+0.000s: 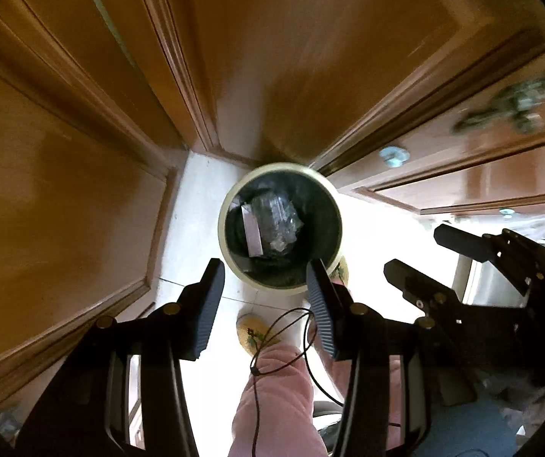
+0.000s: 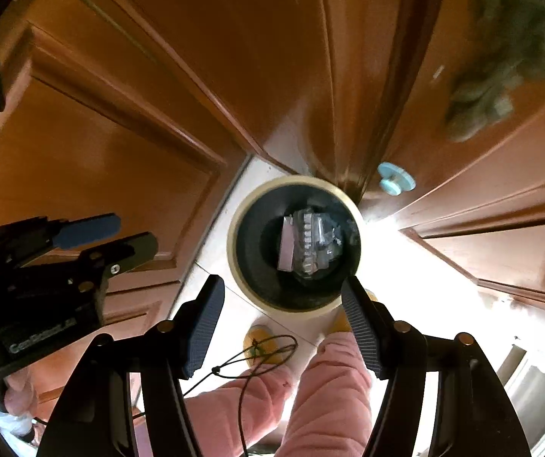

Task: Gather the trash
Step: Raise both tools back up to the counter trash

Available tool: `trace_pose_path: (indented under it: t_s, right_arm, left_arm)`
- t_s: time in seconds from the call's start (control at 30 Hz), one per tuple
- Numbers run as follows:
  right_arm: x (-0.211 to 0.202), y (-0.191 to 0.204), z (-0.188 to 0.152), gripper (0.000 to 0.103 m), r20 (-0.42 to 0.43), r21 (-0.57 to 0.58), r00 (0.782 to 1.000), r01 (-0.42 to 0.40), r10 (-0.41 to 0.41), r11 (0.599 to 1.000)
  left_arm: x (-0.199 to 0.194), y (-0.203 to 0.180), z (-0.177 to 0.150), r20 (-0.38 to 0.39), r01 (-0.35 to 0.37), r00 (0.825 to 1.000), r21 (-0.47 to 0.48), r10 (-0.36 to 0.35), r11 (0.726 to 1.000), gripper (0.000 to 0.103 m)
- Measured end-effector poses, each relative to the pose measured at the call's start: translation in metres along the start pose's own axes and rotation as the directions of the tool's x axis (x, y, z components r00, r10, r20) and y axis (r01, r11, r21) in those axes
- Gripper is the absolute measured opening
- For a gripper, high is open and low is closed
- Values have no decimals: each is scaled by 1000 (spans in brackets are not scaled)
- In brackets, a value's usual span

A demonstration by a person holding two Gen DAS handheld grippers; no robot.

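The cabinet doors look like wood with a glossy orange-brown varnish that reflects light. The floor is of smooth, shiny white tiles. The waste bin has a matt cream rim, probably plastic, and a dark liner inside. In it lie a crumpled clear plastic wrapper, shiny, and a flat pale piece of card. The gripper pads are dark ribbed rubber, matt. The trousers are soft pink cloth.
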State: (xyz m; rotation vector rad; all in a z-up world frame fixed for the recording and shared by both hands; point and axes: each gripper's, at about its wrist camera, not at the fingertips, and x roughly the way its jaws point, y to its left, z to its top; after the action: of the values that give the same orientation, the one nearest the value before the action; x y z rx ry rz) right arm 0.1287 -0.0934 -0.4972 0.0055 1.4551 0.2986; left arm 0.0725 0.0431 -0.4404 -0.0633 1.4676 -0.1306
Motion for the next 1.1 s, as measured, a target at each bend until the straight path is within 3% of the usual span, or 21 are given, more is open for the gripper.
trace_pose_path:
  t_s: [0.37, 0.53, 0.67, 0.77, 0.97, 1.1]
  right_arm:
    - [-172, 29, -5, 65, 157, 35, 987, 22, -28, 999]
    - [-261, 49, -3, 65, 273, 39, 961, 40, -50, 998]
    - [-326, 58, -4, 65, 359, 59, 931, 50, -68, 997]
    - [-370, 61, -6, 65, 416, 75, 907, 43, -70, 996]
    - [-426, 59, 0, 65, 487, 98, 869, 43, -86, 994]
    - [-452, 43, 9, 65, 518, 109, 849, 52, -102, 993]
  left_arm:
    - [-173, -24, 3, 184, -2, 983, 88, -15, 996, 42]
    - [-251, -35, 13, 298, 1, 954, 134, -42, 991, 43]
    - [-302, -41, 25, 379, 9, 923, 159, -69, 987, 52]
    - [-334, -45, 38, 425, 14, 901, 180, -91, 983, 53]
    - [-392, -66, 64, 505, -13, 857, 222, -104, 975, 54]
    - [-413, -75, 89, 528, -25, 842, 241, -109, 970, 57]
